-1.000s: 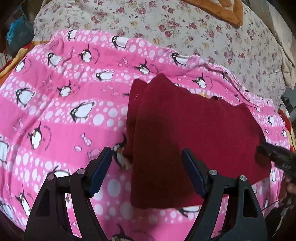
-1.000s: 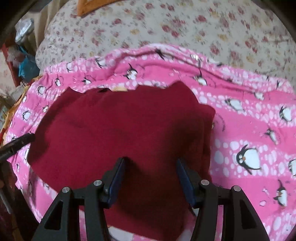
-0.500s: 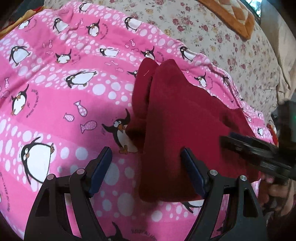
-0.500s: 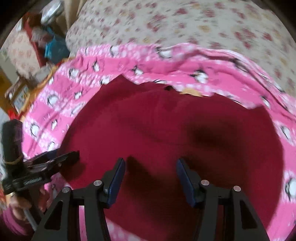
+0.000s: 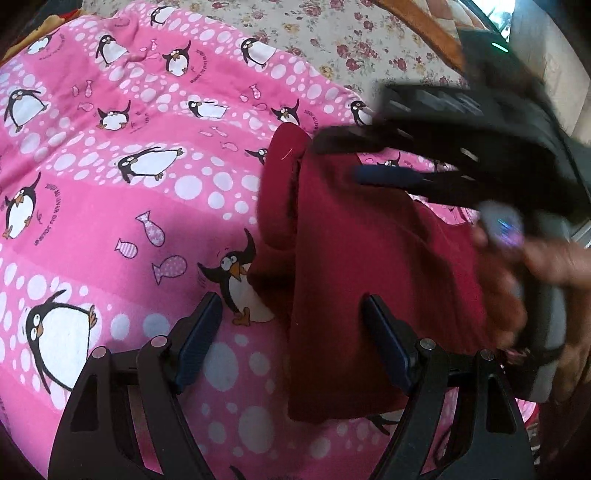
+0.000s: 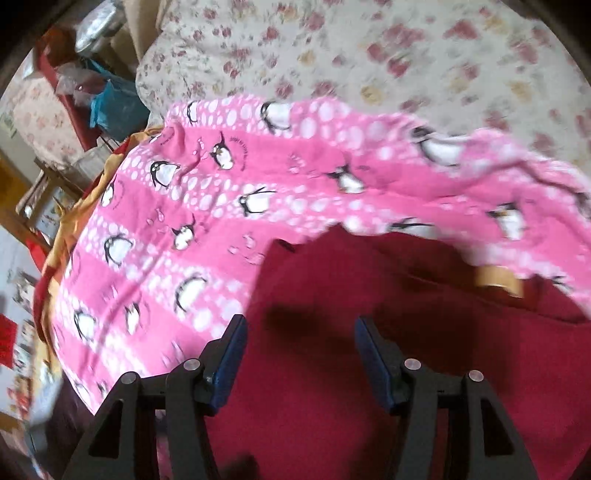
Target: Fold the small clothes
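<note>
A dark red garment [image 5: 362, 266] lies partly folded on a pink penguin blanket [image 5: 110, 192]. Its left side is folded over into a thick layered edge. My left gripper [image 5: 291, 332] is open and empty, low over the garment's left edge near its front corner. My right gripper [image 6: 299, 350] is open and empty, just above the red garment [image 6: 369, 350] near its left edge. In the left wrist view the right gripper [image 5: 343, 158] reaches across over the far part of the garment, blurred, with the hand that holds it at the right.
The pink blanket [image 6: 221, 206] lies on a cream floral bedspread [image 6: 369, 55]. An orange cushion edge [image 5: 417, 22] lies at the back. Beyond the bed's left edge are a blue bag [image 6: 114, 107], red furniture and clutter.
The right gripper has swung left across the garment towards its folded left side. The left gripper has moved closer to the garment's left edge. Both stayed open.
</note>
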Demonstrator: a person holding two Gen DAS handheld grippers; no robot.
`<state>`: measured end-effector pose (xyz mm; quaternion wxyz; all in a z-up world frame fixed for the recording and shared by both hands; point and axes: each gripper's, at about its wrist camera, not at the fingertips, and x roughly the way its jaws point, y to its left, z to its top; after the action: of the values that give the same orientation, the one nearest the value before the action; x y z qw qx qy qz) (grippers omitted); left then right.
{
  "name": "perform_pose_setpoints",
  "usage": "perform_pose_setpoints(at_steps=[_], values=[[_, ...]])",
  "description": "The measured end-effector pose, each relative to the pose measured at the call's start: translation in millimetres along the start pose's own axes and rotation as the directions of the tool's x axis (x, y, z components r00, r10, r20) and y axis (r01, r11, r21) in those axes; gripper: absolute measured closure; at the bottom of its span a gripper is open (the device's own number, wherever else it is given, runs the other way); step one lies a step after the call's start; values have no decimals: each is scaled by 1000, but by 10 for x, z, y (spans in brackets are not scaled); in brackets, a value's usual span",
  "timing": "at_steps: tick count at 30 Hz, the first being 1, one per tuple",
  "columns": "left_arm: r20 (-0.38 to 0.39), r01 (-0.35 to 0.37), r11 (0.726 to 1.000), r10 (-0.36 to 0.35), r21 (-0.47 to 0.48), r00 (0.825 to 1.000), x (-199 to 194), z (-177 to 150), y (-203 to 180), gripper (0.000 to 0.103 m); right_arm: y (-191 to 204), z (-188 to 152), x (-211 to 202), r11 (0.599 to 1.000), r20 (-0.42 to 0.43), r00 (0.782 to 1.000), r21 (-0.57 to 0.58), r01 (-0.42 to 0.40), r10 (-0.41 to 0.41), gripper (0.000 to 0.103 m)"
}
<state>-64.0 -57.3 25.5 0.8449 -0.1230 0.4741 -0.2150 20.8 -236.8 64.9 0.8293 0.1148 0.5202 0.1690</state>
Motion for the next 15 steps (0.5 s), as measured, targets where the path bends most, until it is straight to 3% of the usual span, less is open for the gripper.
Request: perform_pose_setpoints(at_steps=[3,4,5,6,8,12,15], values=[[-1,3,1000,-3,3,1000,1,0,0,23,51,92,273,999,-37,999,26,-32,33,45],[-3,8,1000,-8,0,1000,-1,4,7,23,65,108,347,1000,-47,999,15,-4,4,51],[-6,13,1000,-13,-5,1000,-4,9,17,23,62,104,374,999,-43,998,0,41,-41,67],[-10,18,1000,-18,-10,1000,-4,16,26,23,66,111,383,997,-30,997,-13,75,-76,72],[-17,30,999,-30,-26,999,2,45,50,23,74,124,351,998,-11,998,-16,63,-63,87],[-22,42,998,-43,-48,999,28,100,81,23,192,204,341,998,15,999,-53,44,-43,91],[-20,43,998,-44,-44,999,32,100,73,23,229,224,538,996,-21,997,-66,67,-69,91]])
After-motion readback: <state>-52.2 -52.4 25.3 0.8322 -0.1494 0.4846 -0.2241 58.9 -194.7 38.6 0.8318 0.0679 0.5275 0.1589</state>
